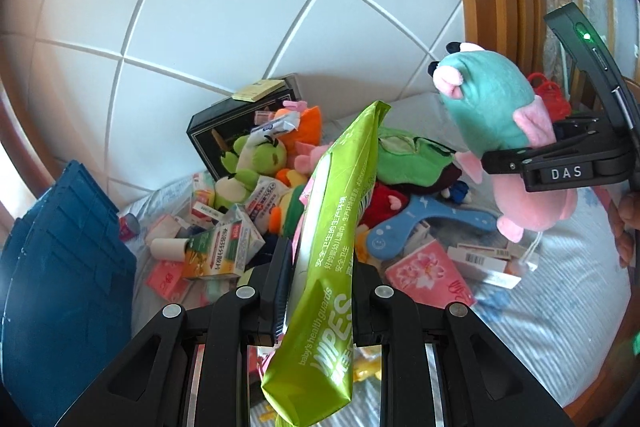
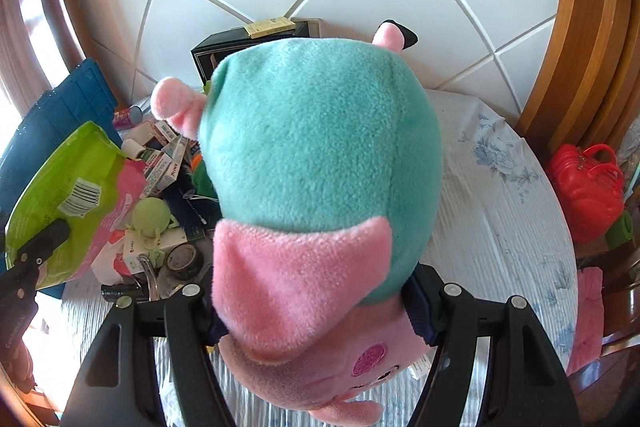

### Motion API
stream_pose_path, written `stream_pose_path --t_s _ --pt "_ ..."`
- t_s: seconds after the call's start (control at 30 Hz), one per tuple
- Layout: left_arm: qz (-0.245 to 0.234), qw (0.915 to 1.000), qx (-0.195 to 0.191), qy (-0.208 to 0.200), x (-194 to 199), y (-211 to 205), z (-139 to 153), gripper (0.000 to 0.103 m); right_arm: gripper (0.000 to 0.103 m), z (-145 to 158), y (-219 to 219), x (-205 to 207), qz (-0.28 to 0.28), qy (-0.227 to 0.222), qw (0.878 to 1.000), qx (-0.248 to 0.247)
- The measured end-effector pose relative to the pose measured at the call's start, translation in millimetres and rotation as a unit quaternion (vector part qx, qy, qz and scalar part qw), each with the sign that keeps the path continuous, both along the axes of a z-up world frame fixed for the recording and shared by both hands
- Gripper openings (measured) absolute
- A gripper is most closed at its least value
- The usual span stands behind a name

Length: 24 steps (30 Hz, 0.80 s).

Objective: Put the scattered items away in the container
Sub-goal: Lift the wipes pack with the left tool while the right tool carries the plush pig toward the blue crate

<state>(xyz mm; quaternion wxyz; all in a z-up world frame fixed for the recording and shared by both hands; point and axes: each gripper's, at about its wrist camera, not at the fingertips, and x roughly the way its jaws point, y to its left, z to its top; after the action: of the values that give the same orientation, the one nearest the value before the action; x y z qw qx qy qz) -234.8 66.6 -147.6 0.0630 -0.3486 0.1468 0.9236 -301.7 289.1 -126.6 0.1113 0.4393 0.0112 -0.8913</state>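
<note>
Left hand-held gripper (image 1: pixel 316 291) is pinching the floppy lime-green wipes pack (image 1: pixel 336 227); right hand-held gripper (image 2: pixel 316 311) is clamping the teal-and-pink plush toy (image 2: pixel 320 155). Risk: the thin pack is sagging and may be slipping free.

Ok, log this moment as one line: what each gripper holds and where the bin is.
left gripper: shut on wipes pack | right gripper: shut on plush pig | both lifted over bed clutter | blue bin: at left

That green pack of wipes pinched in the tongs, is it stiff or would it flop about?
Probably floppy: the green wipes pack bends past the left tongs, its lower end sagging. Its glossy film looks slippery, so it might slide. It seems light, since a narrow pinch holds it.
</note>
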Motion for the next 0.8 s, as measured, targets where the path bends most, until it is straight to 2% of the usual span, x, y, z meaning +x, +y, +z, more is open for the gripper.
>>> stream_pose_path --t_s 0.17,0.57,0.8 --pt "0.005 0.9999 0.001 0.013 20 3 12 0.022 0.068 17 7 20 0.012 0.013 1.0 -0.005" --pt "0.018 0.9996 -0.008 0.022 46 19 26 0.022 0.068 33 8 45 0.043 0.027 0.999 -0.021" --pt "0.026 0.9991 -0.003 0.034 56 3 45 0.022 0.068 41 -6 45 0.054 0.035 0.998 -0.023"
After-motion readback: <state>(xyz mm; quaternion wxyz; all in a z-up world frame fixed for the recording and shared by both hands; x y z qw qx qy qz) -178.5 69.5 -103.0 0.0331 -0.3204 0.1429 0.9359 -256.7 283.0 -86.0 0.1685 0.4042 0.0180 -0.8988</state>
